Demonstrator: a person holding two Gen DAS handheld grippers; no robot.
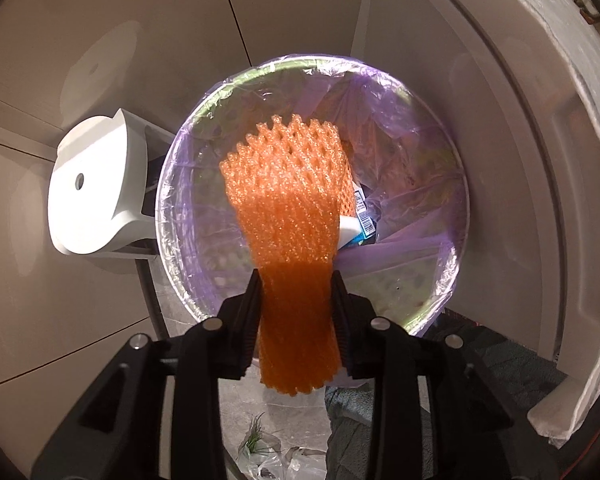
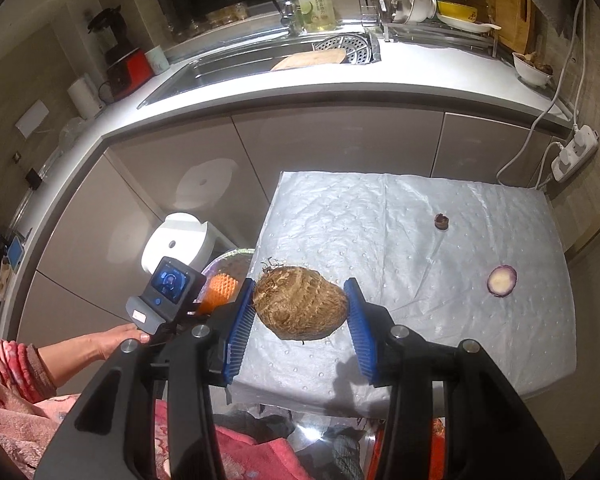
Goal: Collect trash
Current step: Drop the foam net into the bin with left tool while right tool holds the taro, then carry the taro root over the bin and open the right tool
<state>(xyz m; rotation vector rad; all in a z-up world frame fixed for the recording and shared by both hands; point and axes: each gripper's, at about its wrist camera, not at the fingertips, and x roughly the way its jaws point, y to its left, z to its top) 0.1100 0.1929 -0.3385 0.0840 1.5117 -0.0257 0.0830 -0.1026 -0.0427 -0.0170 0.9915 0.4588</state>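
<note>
My left gripper (image 1: 294,280) is shut on an orange foam fruit net (image 1: 288,200) and holds it over the round trash bin (image 1: 458,240), which is lined with a purple bag. The bin holds a blue and white package (image 1: 360,220). The net also shows in the right wrist view (image 2: 219,290), beside the bin (image 2: 230,258). My right gripper (image 2: 300,308) is open, its blue pads on either side of a brown hairy taro (image 2: 300,306) on the table (image 2: 420,248). A purple onion slice (image 2: 502,280) and a small dark scrap (image 2: 441,222) lie on the table's right side.
A white round device (image 1: 88,184) stands left of the bin, against grey cabinet doors. A white foam edge (image 1: 580,160) curves along the right. Crumpled plastic (image 1: 268,456) lies on the floor. Counter with sink (image 2: 260,68), dish rack and soap bottle sits behind the table. A power strip (image 2: 576,152) hangs at right.
</note>
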